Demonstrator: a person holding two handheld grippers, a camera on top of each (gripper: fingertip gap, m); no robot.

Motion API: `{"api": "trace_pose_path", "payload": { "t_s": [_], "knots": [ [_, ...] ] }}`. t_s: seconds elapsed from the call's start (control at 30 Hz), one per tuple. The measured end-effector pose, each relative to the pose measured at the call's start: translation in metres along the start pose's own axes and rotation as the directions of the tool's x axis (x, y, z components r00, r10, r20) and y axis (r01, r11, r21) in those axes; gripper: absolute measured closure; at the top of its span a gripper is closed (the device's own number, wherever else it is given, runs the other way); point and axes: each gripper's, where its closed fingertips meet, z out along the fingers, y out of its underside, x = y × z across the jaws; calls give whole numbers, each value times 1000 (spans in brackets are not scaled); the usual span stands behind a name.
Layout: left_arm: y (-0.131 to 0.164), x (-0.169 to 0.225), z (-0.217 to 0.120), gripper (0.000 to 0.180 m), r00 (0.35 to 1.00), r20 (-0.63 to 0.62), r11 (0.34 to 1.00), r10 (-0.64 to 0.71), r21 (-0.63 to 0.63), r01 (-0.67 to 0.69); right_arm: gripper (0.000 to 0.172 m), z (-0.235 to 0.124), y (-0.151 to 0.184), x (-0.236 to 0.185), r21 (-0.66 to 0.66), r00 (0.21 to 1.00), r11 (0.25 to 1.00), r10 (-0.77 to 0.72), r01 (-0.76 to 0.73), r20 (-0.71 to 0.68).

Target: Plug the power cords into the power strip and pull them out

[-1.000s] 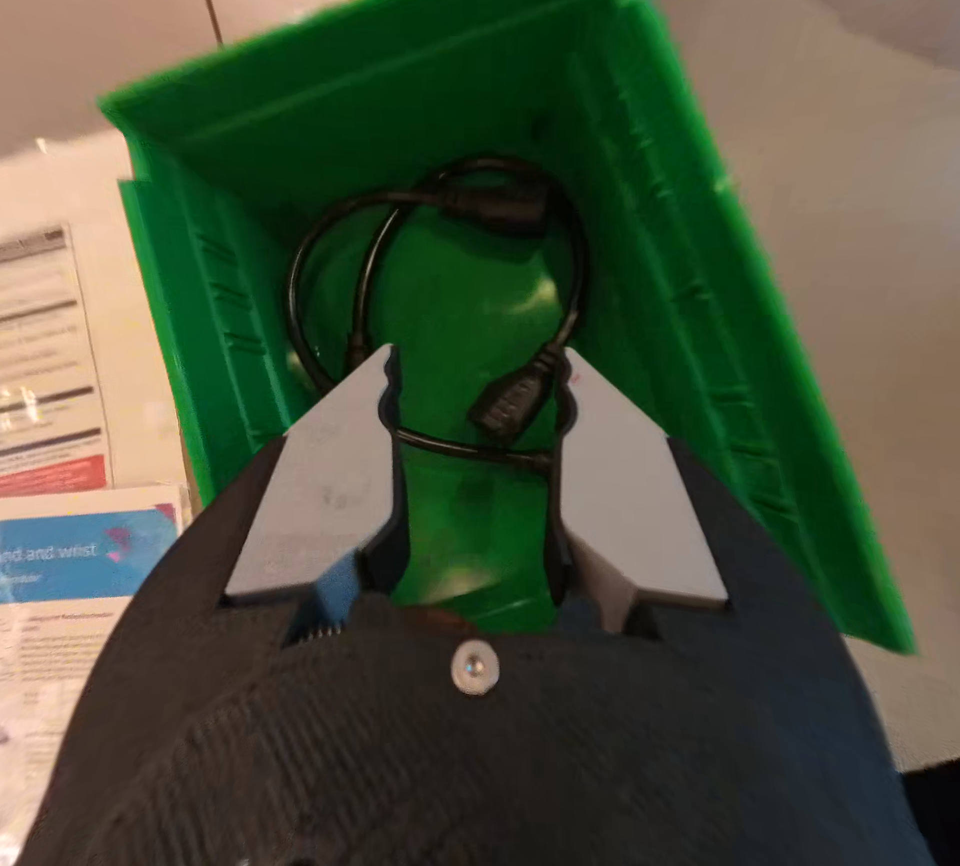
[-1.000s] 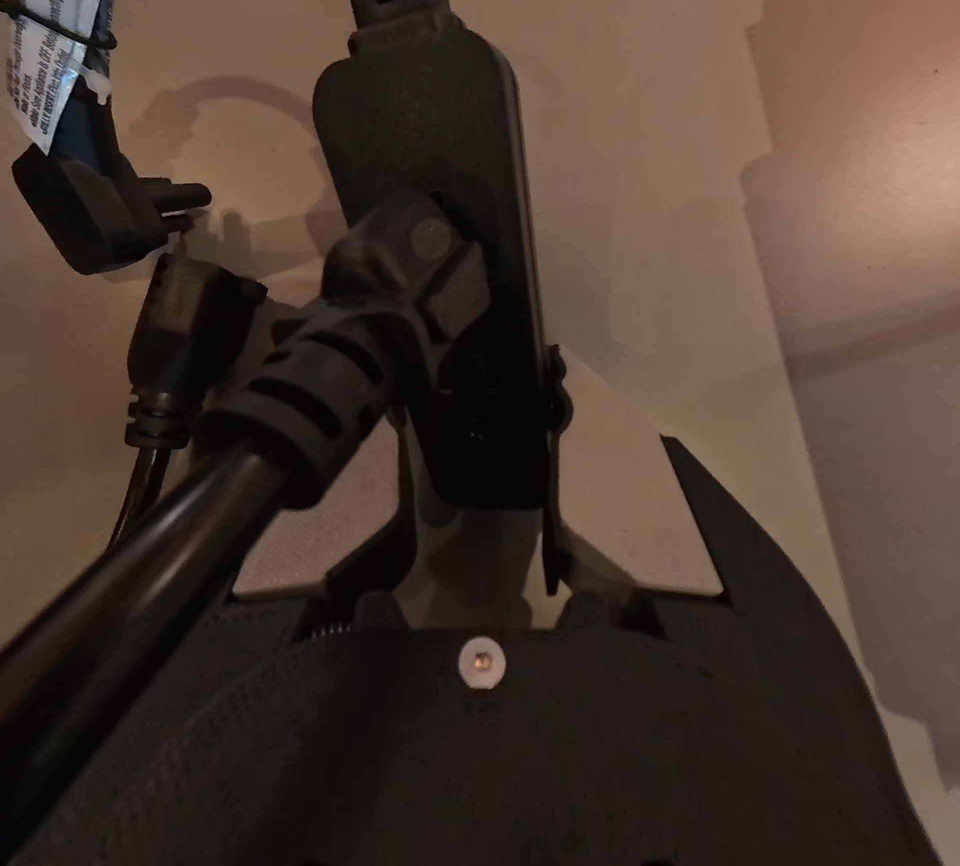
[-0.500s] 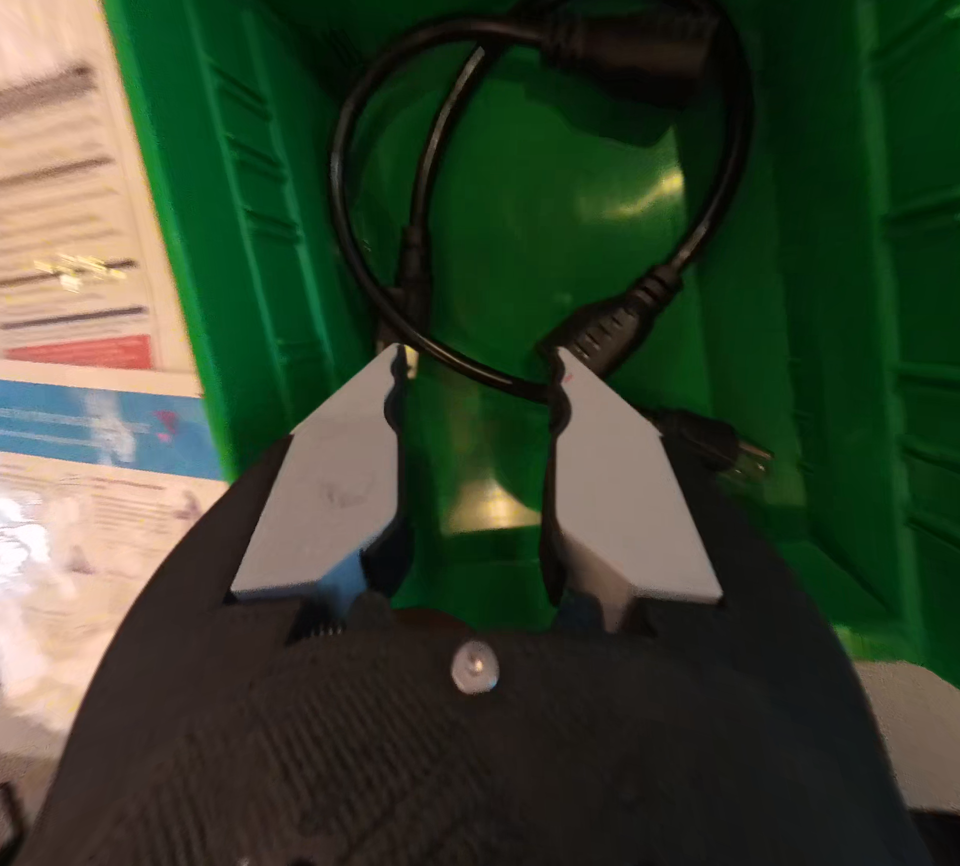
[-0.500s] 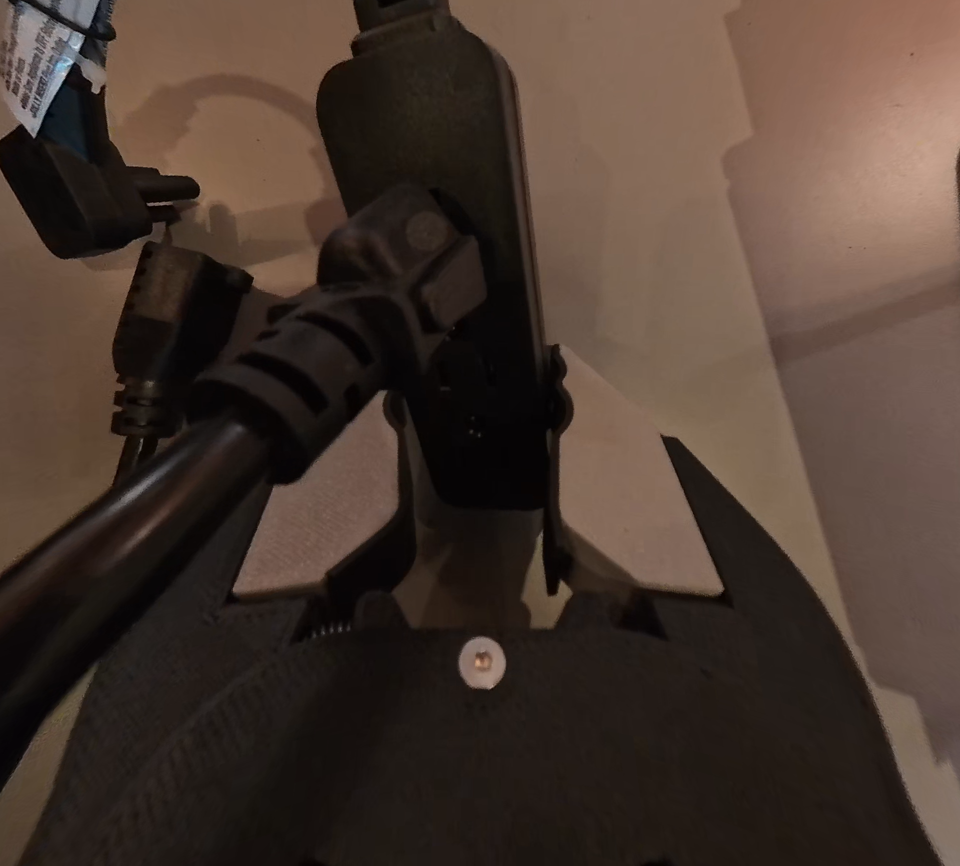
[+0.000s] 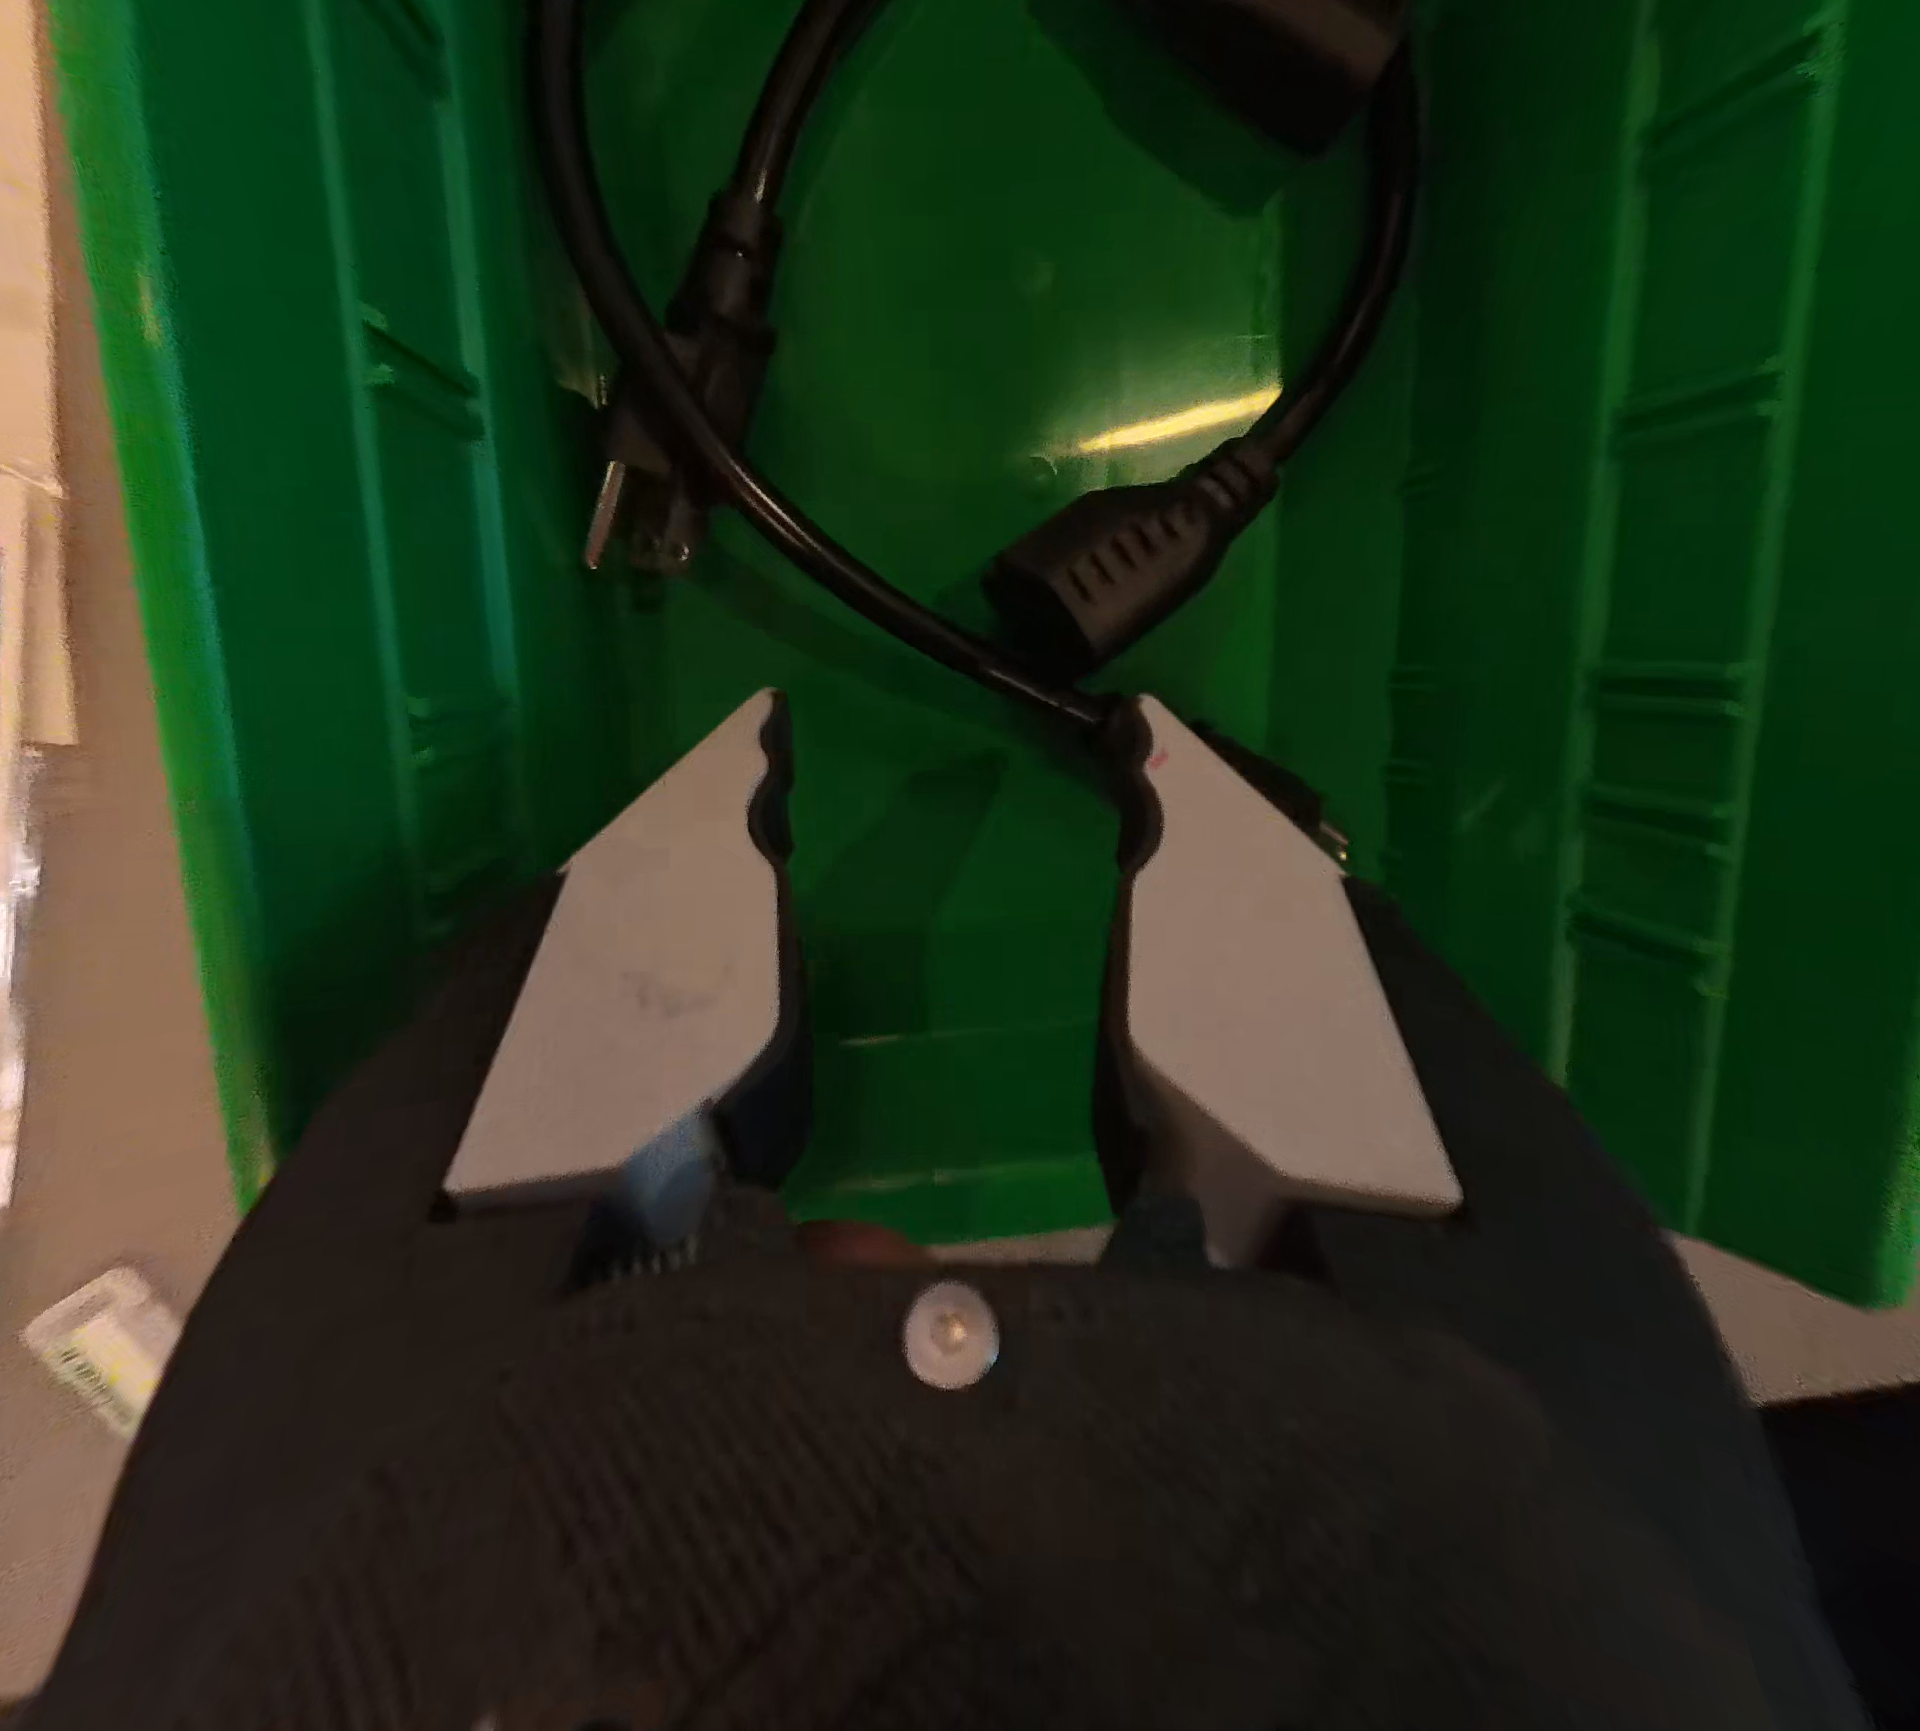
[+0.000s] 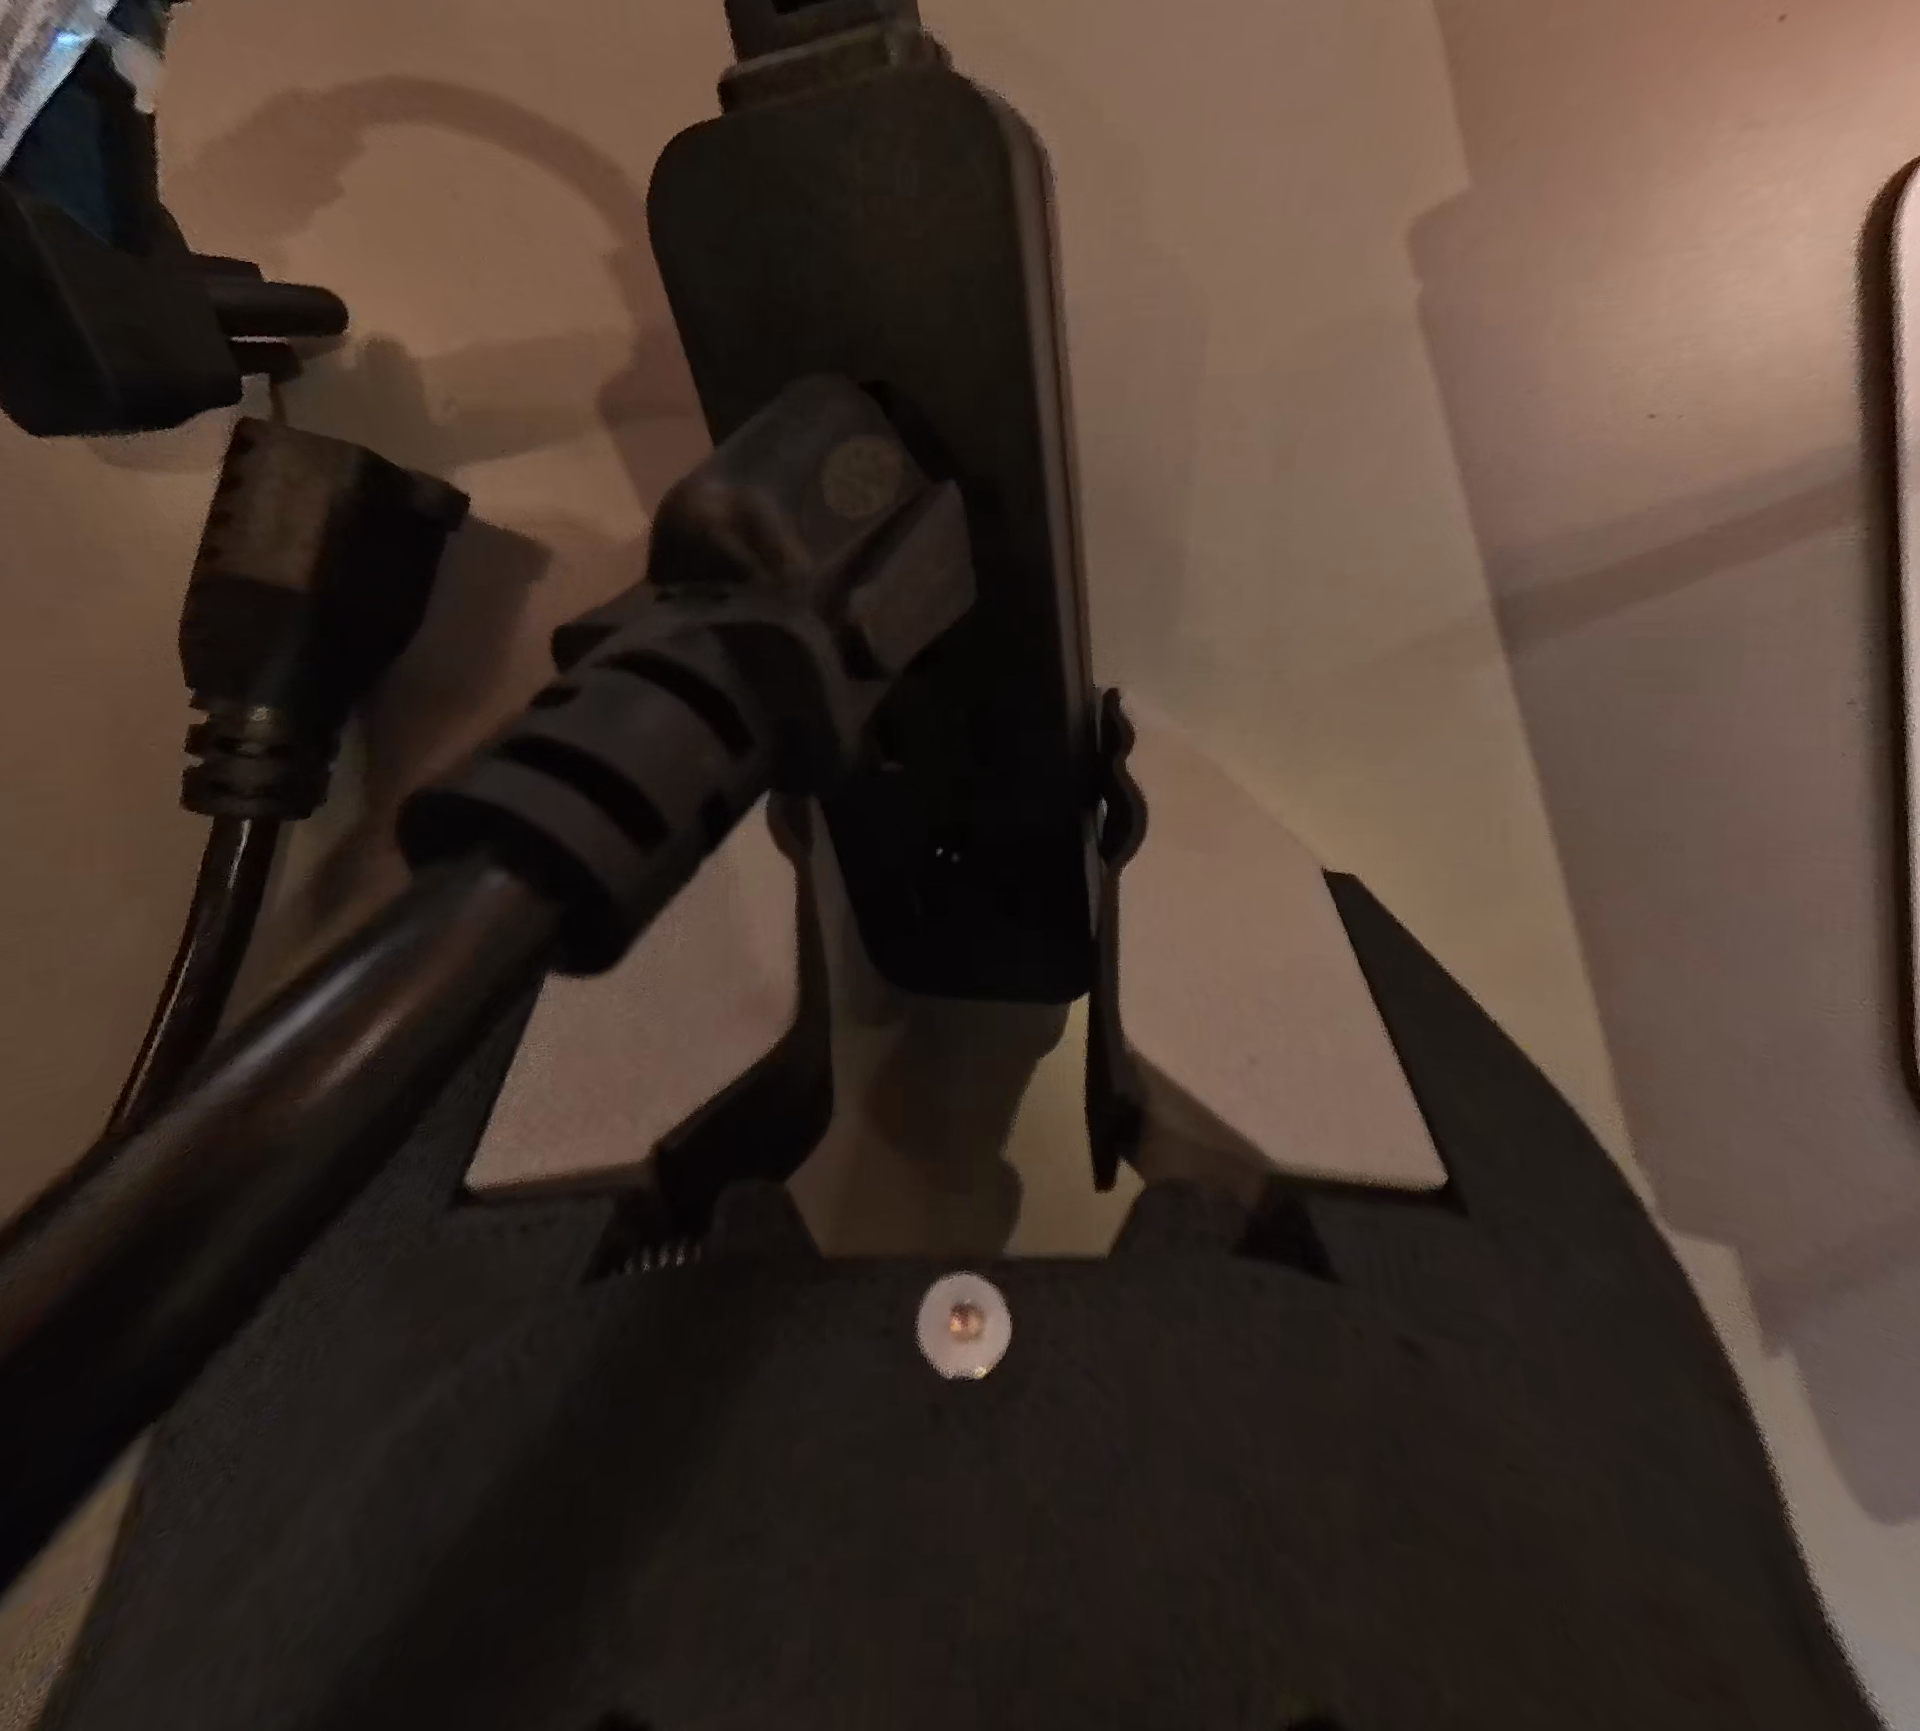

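Left wrist view: bin (image 5: 270, 538) straight ahead, looped power cords (image 5: 582, 154) inside on its floor — one plug (image 5: 634, 507) at left, a connector (image 5: 1132, 559) at right, another (image 5: 1257, 8) behind. Right wrist view: power strip (image 6: 883, 434) upright, plug (image 6: 790, 559) seated in its left face — loose connector (image 6: 301, 559) further left.

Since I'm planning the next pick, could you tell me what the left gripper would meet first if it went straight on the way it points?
Probably the thin black cord crossing just ahead of the open left gripper inside the green bin; depth is unclear.

Prob. a lab/office – green storage bin (image 5: 1714, 538) on pale tabletop (image 6: 1299, 331), printed sheets (image 5: 21, 746) beside it.
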Motion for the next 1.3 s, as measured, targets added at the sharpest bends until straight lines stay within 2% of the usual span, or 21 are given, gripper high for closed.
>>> {"api": "trace_pose_path", "payload": {
  "t_s": [0.03, 0.13, 0.17, 0.23, 0.3, 0.33, 0.47, 0.57, 0.63, 0.73, 0.83, 0.93, 1.1, 1.3],
  "knots": [
    [-1, 1, 5, 120, 1000, -5, 1000, -17, 1, 17, 120, 0, 1, -1, -7, 1000, 1000, 3, -3, 7],
    [-3, 11, 18, 141, 998, -53, 999, -38, -7, 38, 120, -1, 2, -2, -17, 1000, 1000, 0, 0, 0],
    [-5, 10, 20, 143, 999, -35, 1000, -26, -7, 26, 120, -2, 2, -1, -20, 1000, 1000, -5, 5, -7],
    [-3, 5, 18, 160, 999, 22, 999, 24, -26, -23, 122, -3, 2, 1, -27, 1000, 1000, -16, 15, -25],
    [-7, 5, 11, 165, 999, 23, 1000, 23, -6, -23, 121, -5, 4, 3, -31, 999, 999, -18, 17, -35],
    [-11, 2, 3, 180, 999, 35, 999, 20, 25, -21, 122, -6, 4, 4, -32, 999, 999, -15, 13, -38],
    [-42, -1, -44, 180, 993, 104, 977, 57, 199, -77, 122, -10, 10, 11, -52, 998, 999, 4, -7, -58],
    [-60, 7, -76, 180, 976, 179, 955, 123, 245, -166, 122, -11, 13, 13, -69, 997, 998, 8, -13, -76],
    [-68, 20, -88, 180, 975, 170, 949, 146, 255, -186, 123, -11, 13, 13, -77, 996, 997, 4, -11, -85],
    [-60, 40, -81, 180, 987, 61, 969, 148, 189, -157, 121, -12, 17, 14, -92, 996, 994, 48, -56, -80],
    [-52, 27, -68, 157, 988, 112, 980, 104, 157, -121, 118, -13, 22, 11, -100, 986, 981, 166, -167, -13],
    [-43, 13, -53, 147, 994, 103, 986, 23, 159, -40, 115, -18, 27, 12, -117, 974, 968, 225, -222, 15],
    [-29, -11, -30, 137, 990, 101, 986, -101, 142, 86, 115, -27, 30, 17, -138, 979, 969, 199, -203, -42],
    [-23, -16, -4, 129, 987, 102, 989, -122, 100, 111, 120, -29, 29, 21, -139, 981, 974, 168, -180, -92]
  ]
}}
